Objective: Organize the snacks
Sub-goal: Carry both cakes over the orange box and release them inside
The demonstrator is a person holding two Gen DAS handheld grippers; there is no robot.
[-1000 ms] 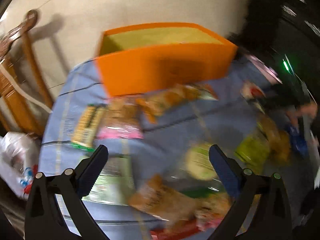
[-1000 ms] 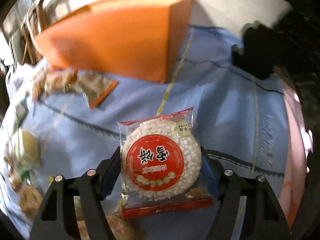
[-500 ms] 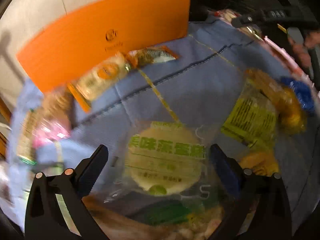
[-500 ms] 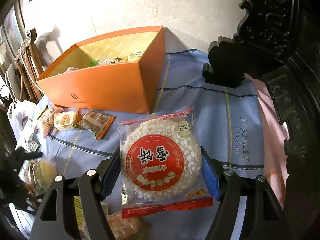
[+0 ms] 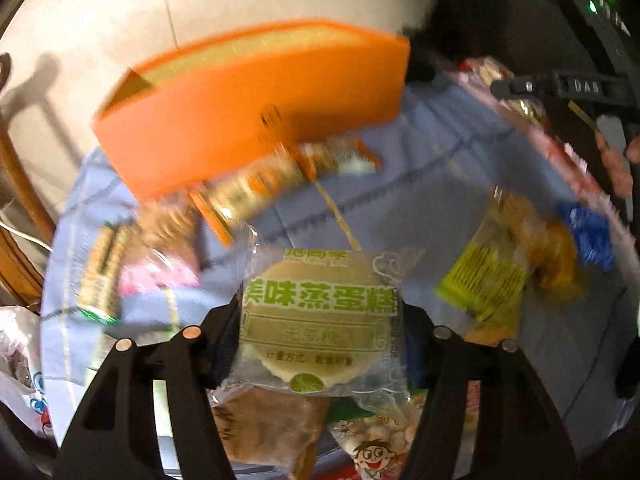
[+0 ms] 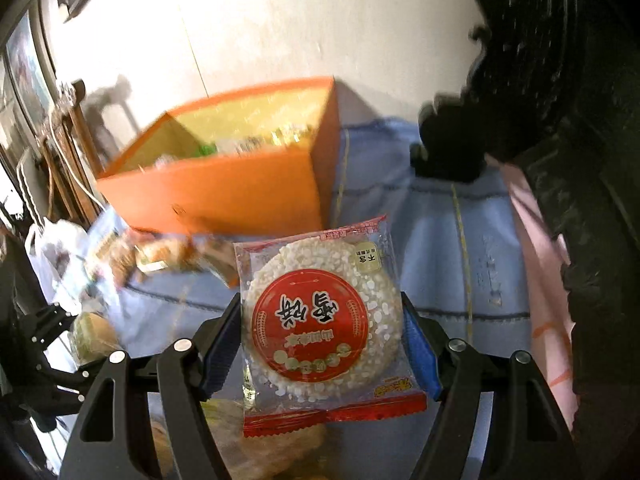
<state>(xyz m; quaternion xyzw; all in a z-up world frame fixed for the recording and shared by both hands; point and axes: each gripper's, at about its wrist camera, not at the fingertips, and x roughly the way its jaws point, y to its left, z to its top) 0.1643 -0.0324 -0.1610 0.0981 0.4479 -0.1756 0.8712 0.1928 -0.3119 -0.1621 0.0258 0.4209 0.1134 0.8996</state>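
Observation:
My left gripper (image 5: 320, 308) has a clear packet with a pale round cake and green lettering (image 5: 316, 340) between its fingers. The jaws are closing, and both pads touch the packet's sides. That packet stays sharp while the cloth behind it blurs. My right gripper (image 6: 322, 304) is shut on a round puffed-rice cake packet with a red label (image 6: 320, 320), held above the blue cloth (image 6: 440, 260). The open orange box (image 6: 224, 196) stands beyond it with several snacks inside. In the left wrist view the orange box (image 5: 248, 120) is at the back.
Loose snack packets lie on the blue cloth (image 5: 420, 200): an orange pair (image 5: 260, 188) by the box, a yellow-green one (image 5: 484, 280), a blue one (image 5: 588, 236), more below the left gripper. A wooden chair (image 5: 16, 208) and plastic bag (image 5: 20, 360) are left; dark carved furniture (image 6: 560, 120) is right.
The left gripper's jaws came in from wide open onto the green cake packet. The right gripper rose with the red rice cake packet, so more of the box interior shows.

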